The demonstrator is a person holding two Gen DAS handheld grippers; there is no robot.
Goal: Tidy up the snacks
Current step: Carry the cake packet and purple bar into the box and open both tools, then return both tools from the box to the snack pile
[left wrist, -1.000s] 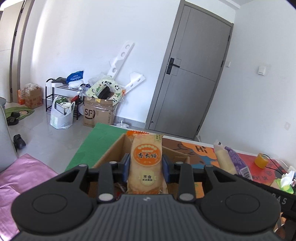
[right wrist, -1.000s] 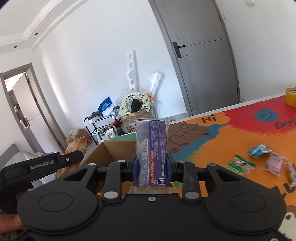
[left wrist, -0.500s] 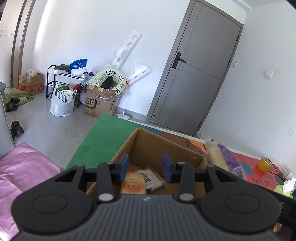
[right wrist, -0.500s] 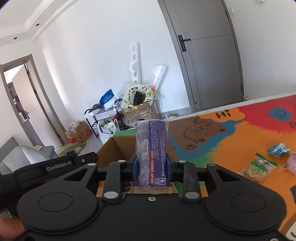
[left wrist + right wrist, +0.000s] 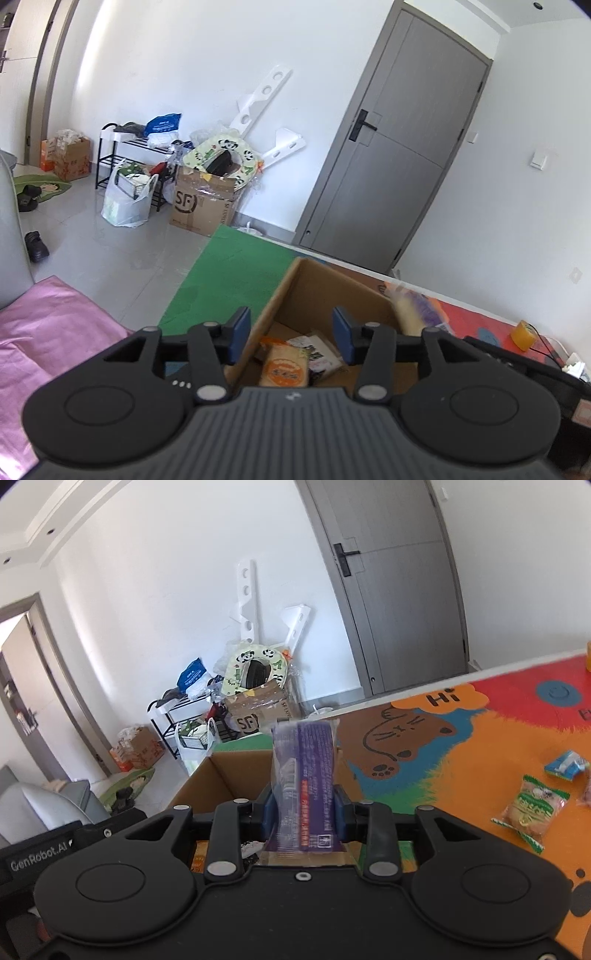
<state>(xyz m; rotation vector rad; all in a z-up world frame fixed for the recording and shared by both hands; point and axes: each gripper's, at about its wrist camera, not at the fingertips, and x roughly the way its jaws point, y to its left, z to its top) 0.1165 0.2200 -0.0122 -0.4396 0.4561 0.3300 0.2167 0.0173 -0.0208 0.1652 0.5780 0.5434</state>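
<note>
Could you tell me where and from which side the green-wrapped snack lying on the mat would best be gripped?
The green-wrapped snack lies flat on the mat, clear of its neighbours. Coming from above, I would probably close the fingers across its two long edges at mid-length, where the pack looks fullest, rather than on the thin crimped ends.

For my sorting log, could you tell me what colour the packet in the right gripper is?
Purple, on the snack packet held by the right gripper; right wrist view.

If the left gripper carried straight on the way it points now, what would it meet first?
Probably the snacks inside the cardboard box: the open left gripper points down into it, right over the orange rice cracker pack, though depth is hard to judge.
</note>
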